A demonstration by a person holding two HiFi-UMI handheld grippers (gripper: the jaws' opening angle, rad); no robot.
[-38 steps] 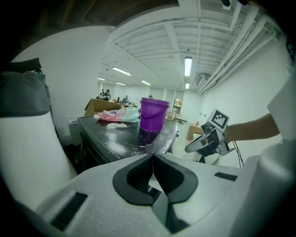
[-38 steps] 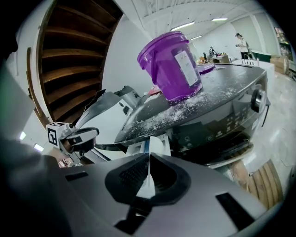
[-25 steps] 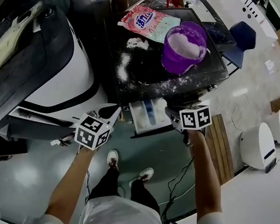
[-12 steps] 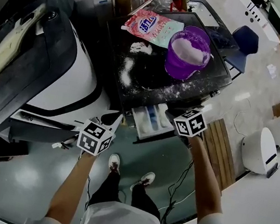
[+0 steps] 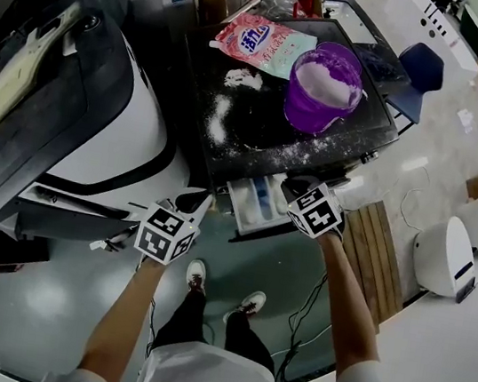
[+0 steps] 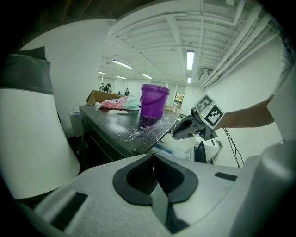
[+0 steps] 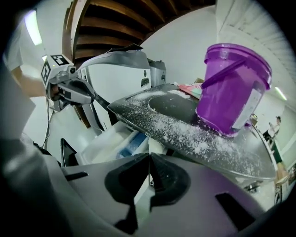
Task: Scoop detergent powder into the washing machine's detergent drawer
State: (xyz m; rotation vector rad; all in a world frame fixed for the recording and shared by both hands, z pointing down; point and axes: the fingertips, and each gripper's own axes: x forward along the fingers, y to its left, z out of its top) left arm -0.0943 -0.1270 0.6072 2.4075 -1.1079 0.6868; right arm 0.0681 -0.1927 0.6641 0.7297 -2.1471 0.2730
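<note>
Beside the open detergent drawer (image 5: 260, 200), left tongs (image 5: 196, 200) and right tongs (image 5: 293, 186) hang clenched, empty; the pouch (image 5: 261, 41) print is illegible.

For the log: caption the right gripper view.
Shut right gripper faces purple bucket on powder-strewn washer top above open detergent drawer.

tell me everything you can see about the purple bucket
The purple bucket is round, open-topped and looks like translucent plastic. A thin purple handle lies folded down across its side, next to a pale label. It stands upright on the dark machine top and holds a good deal of white powder. Spilled grains lie around its base. A pink pouch lies flat close beside it; whether they touch is unclear.
</note>
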